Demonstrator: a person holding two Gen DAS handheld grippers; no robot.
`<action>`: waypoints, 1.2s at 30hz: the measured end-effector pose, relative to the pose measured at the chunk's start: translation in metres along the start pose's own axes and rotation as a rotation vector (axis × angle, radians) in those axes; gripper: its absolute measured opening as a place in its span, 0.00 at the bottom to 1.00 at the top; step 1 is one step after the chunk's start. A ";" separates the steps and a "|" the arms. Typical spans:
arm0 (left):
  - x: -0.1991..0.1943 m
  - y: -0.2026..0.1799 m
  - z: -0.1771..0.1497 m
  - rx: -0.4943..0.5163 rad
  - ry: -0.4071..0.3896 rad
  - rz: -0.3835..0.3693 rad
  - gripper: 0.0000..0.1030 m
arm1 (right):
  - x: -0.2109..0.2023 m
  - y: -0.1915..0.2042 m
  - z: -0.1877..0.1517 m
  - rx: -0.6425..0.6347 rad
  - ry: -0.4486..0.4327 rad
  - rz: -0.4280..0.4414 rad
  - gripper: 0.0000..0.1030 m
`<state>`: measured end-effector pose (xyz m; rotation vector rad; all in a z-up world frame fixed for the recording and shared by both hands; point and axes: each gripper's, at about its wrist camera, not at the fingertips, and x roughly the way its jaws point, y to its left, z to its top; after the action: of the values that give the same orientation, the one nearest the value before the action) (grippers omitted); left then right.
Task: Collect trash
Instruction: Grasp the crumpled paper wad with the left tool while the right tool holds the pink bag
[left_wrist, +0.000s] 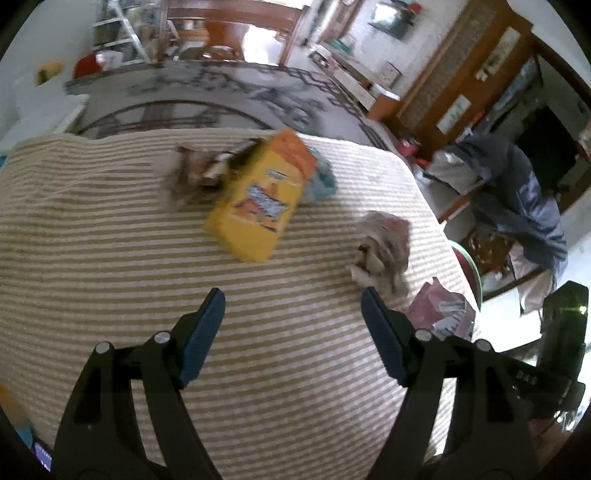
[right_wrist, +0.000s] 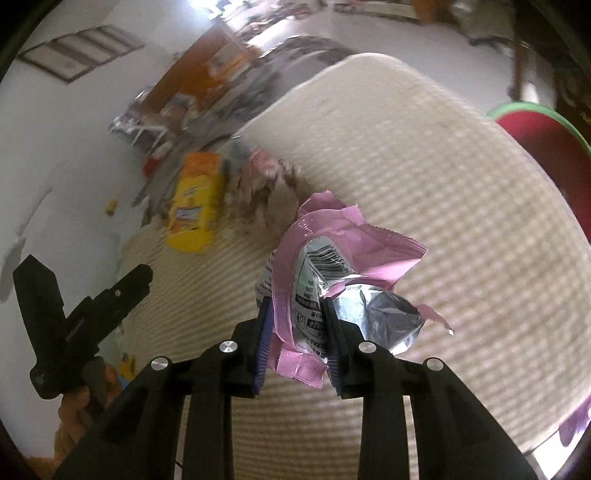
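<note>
Right hand-held gripper (right_wrist: 295, 325) clamped on crumpled pink wrapper (right_wrist: 332, 258), lifted clear of striped bench cloth (right_wrist: 461, 184) for binning; left hand-held gripper (left_wrist: 293, 306) empty, jaws apart, yellow packet (left_wrist: 258, 199) at twelve o'clock, probably next.

A crumpled pink wrapper (right_wrist: 332, 236) with a silver foil inside and a barcode sits at the centre of the right wrist view, clamped between the fingers (right_wrist: 266, 325). A yellow and orange snack bag (left_wrist: 258, 199) lies flat on the striped cloth, upper centre of the left wrist view. Brown crumpled scraps (left_wrist: 199, 166) lie touching its left edge. A greyish crumpled wad (left_wrist: 384, 247) lies apart, to its right.
</note>
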<state>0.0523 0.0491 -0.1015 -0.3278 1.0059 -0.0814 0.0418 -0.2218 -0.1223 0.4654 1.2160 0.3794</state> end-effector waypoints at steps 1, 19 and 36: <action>0.004 -0.005 0.001 0.014 0.006 -0.005 0.71 | -0.003 -0.003 -0.001 0.007 -0.010 -0.006 0.26; 0.072 -0.087 0.019 0.150 0.112 -0.061 0.71 | -0.047 -0.050 -0.019 0.129 -0.109 -0.043 0.28; 0.040 -0.076 0.006 0.118 0.083 -0.073 0.19 | -0.034 -0.031 -0.007 0.044 -0.093 -0.051 0.28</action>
<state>0.0850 -0.0298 -0.1075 -0.2541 1.0667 -0.2210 0.0258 -0.2649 -0.1131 0.4837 1.1451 0.2846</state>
